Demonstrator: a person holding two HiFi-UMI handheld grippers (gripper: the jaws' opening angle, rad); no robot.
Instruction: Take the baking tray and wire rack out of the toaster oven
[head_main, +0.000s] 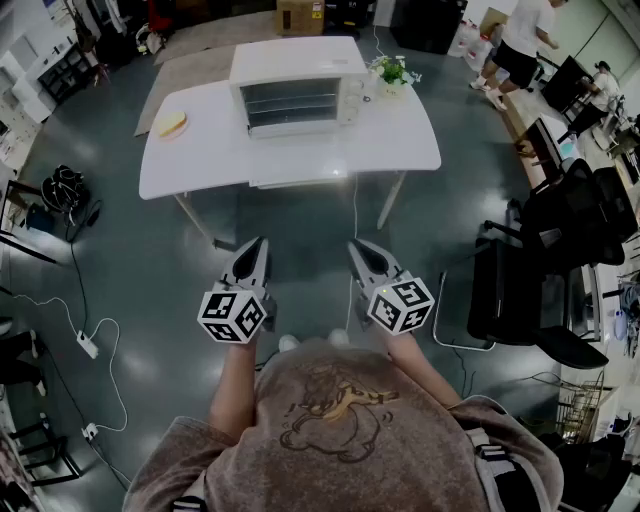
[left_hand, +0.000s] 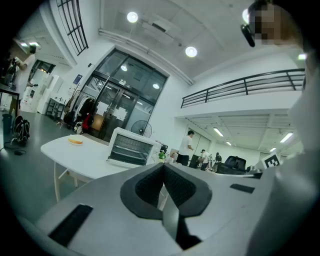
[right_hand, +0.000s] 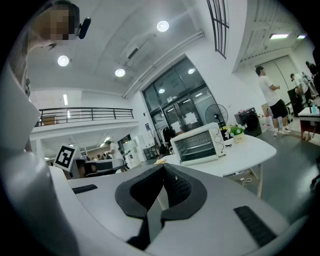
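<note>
A white toaster oven (head_main: 297, 86) stands at the back of a white table (head_main: 400, 140), door closed, with rack bars faintly showing behind the glass. The oven also shows small in the left gripper view (left_hand: 131, 146) and in the right gripper view (right_hand: 199, 143). My left gripper (head_main: 254, 246) and right gripper (head_main: 362, 247) hang side by side over the floor, well short of the table's near edge. Both are shut, jaws pressed together with nothing between them. The baking tray cannot be made out inside the oven.
A yellow item on a plate (head_main: 171, 124) lies at the table's left end, a small potted plant (head_main: 391, 71) right of the oven. Black office chairs (head_main: 545, 290) stand on the right, cables and a power strip (head_main: 88, 345) on the floor at left. People (head_main: 521, 45) stand far right.
</note>
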